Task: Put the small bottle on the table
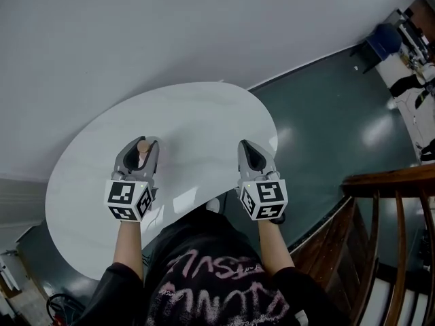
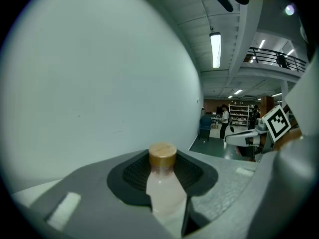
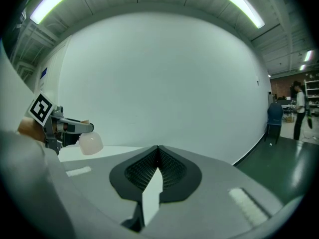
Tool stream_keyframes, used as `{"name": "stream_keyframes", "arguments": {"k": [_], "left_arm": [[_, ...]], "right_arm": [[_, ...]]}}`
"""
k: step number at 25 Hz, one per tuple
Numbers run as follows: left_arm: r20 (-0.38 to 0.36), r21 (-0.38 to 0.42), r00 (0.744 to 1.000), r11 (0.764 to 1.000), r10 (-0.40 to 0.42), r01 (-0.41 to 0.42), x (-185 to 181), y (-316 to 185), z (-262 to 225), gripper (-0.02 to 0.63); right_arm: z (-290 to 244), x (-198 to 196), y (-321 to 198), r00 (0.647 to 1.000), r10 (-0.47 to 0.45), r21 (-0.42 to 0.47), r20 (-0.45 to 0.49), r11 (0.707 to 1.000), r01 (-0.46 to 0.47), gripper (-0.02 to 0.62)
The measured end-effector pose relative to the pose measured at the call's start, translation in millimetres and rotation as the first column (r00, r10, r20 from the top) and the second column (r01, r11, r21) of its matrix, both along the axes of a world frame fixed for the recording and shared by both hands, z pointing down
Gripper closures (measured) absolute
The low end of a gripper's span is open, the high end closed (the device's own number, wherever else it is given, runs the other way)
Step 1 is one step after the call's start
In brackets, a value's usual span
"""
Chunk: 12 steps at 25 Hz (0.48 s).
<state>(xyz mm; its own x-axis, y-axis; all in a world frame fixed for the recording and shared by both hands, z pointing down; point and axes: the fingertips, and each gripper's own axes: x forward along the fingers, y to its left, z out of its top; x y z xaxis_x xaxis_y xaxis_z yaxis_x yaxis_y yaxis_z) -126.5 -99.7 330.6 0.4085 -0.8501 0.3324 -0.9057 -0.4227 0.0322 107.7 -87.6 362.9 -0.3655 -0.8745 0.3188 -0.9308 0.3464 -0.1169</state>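
Note:
A small translucent bottle (image 1: 143, 145) with a round wooden cap stands upright between the jaws of my left gripper (image 1: 141, 152), over the near left part of the white table (image 1: 197, 114). In the left gripper view the bottle (image 2: 166, 195) fills the gap of the gripper (image 2: 164, 169), its cap (image 2: 162, 155) poking up above the black pads. The right gripper view shows the bottle's rounded base (image 3: 90, 143) hanging just above the tabletop. My right gripper (image 1: 253, 156) hovers over the table's near right edge, its jaws (image 3: 158, 152) shut with nothing in them.
The rounded table stands against a white wall (image 1: 170, 26). Dark green floor (image 1: 326, 114) lies to the right, with a wooden stair railing (image 1: 387, 182) at the lower right and a blue chair (image 1: 384, 41) far off. People stand in the distance (image 2: 224, 118).

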Motion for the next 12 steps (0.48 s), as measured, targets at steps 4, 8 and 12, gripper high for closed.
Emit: {"name": "stream_keyframes", "arguments": {"k": [4, 8, 12], "left_arm": [[0.003, -0.008, 1.000, 1.000, 0.008, -0.008, 3, 0, 5, 0.474], [0.005, -0.009, 1.000, 1.000, 0.020, -0.020, 7, -6, 7, 0.474], [0.008, -0.013, 1.000, 1.000, 0.024, -0.024, 6, -13, 7, 0.474]], "right_arm": [[0, 2, 0, 1.000, 0.001, 0.001, -0.004, 1.000, -0.001, 0.588], [1, 4, -8, 1.000, 0.006, 0.000, -0.009, 1.000, -0.006, 0.588], [2, 1, -13, 1.000, 0.003, -0.008, -0.008, 1.000, -0.003, 0.588]]}}
